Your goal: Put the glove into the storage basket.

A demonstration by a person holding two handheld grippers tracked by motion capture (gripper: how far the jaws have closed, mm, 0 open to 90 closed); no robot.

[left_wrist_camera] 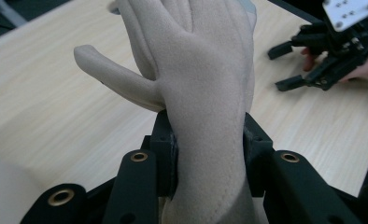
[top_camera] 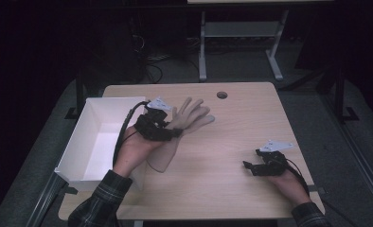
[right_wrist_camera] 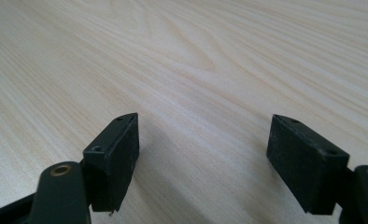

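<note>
Beside white bin (top_camera: 92,142): left gripper (top_camera: 177,133) clamps glove (top_camera: 187,120), apparently lifted.

A lab: bare wooden table (top_camera: 232,142), trailing floor cables (top_camera: 151,61), dark surroundings.

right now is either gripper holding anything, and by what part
The left gripper is shut on the beige glove, clamped across its wrist just below the thumb. The right gripper stands open over bare table, holding nothing.
</note>
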